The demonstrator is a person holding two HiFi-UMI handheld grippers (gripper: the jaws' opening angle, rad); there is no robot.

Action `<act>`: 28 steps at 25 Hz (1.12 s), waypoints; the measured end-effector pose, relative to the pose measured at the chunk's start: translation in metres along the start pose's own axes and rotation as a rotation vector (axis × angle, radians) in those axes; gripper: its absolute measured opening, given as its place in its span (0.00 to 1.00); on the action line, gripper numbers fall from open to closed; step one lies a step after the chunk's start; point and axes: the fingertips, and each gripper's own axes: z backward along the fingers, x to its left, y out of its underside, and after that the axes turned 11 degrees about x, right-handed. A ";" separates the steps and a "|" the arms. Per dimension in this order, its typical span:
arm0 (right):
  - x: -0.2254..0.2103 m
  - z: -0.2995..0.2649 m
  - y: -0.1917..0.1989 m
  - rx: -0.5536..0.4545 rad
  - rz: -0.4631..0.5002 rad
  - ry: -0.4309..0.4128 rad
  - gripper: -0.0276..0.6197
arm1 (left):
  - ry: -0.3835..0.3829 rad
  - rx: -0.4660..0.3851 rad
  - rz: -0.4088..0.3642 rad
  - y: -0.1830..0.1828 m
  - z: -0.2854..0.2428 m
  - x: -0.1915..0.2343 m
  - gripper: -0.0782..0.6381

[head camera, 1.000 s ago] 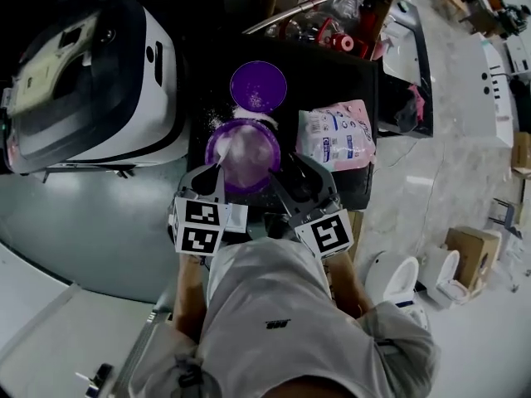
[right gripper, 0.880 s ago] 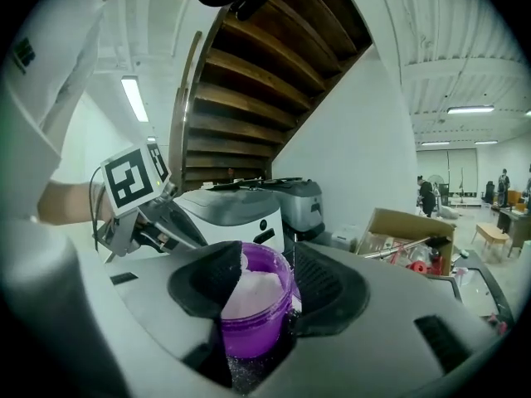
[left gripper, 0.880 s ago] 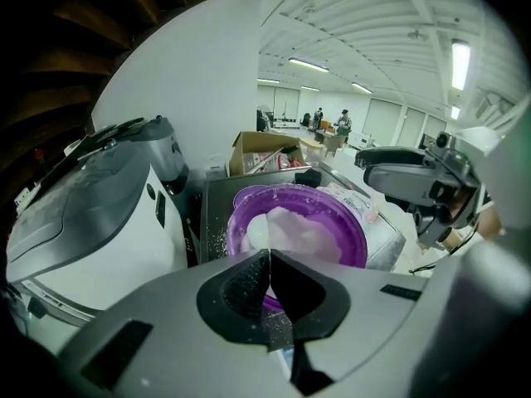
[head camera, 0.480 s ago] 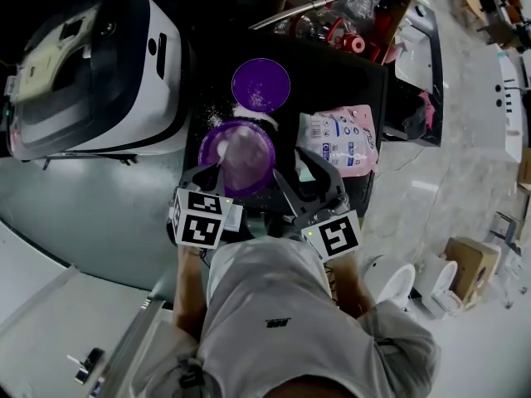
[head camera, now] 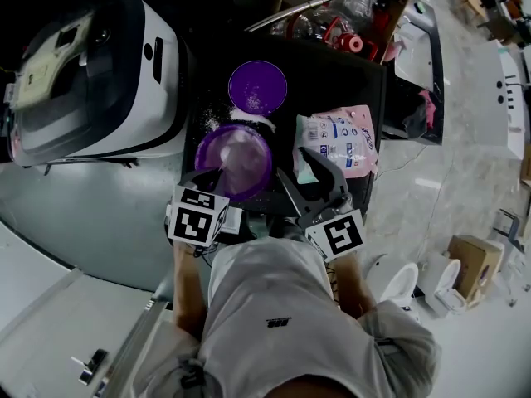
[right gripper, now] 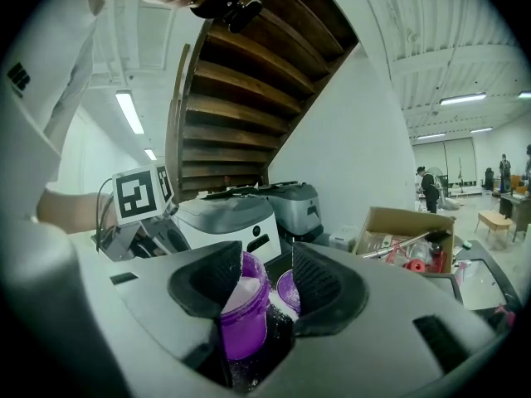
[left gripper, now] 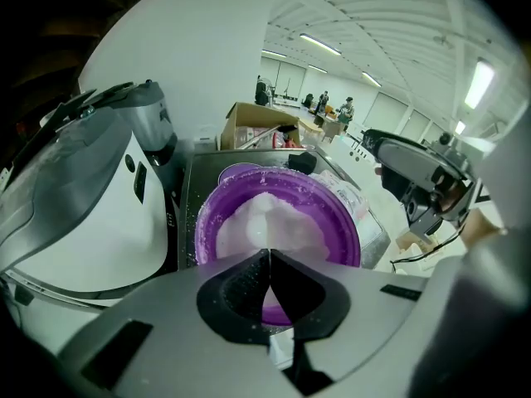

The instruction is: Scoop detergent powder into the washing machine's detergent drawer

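A purple tub (head camera: 234, 160) of white powder stands on the black table (head camera: 332, 81), with its purple lid (head camera: 258, 87) lying just behind it. My left gripper (head camera: 209, 179) is at the tub's near-left rim, shut on a thin white scoop whose end lies in the powder (left gripper: 274, 218). The jaws of my left gripper (left gripper: 267, 254) meet at the tips. Open and holding nothing, my right gripper (head camera: 309, 179) hangs a little apart from the tub's right side. Between its spread jaws (right gripper: 267, 265) I see the tub (right gripper: 245, 322). The white washing machine (head camera: 91, 81) stands to the left.
A pink detergent bag (head camera: 336, 142) lies on the table right of the tub, under my right gripper's far jaw. Spilled powder (head camera: 222, 119) dusts the table by the lid. An open cardboard box (head camera: 332, 7) of clutter sits behind the table.
My right gripper has drawn back to the right, away from the tub's edge. The left gripper stays at the near-left rim with the scoop, shifted slightly left.
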 end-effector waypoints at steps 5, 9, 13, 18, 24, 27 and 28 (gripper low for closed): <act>-0.005 -0.002 0.005 0.005 -0.023 0.009 0.33 | 0.143 -0.061 0.069 -0.004 0.006 -0.003 0.13; -0.003 -0.005 0.006 0.013 -0.026 0.019 0.33 | 0.229 -0.113 0.108 -0.006 0.011 -0.005 0.13; 0.002 -0.007 0.007 0.020 -0.028 0.034 0.33 | 0.312 -0.169 0.133 -0.010 0.016 -0.008 0.13; 0.011 -0.011 0.010 0.038 -0.023 0.055 0.33 | 0.402 -0.229 0.162 -0.012 0.023 -0.007 0.13; 0.031 -0.016 0.015 0.060 -0.023 0.088 0.33 | 0.478 -0.318 0.163 -0.011 0.030 -0.005 0.13; 0.044 -0.018 0.016 0.067 -0.028 0.113 0.33 | 0.502 -0.365 0.154 -0.008 0.034 -0.003 0.13; 0.049 -0.019 0.017 0.070 -0.027 0.119 0.33 | 0.508 -0.381 0.150 -0.007 0.034 -0.003 0.13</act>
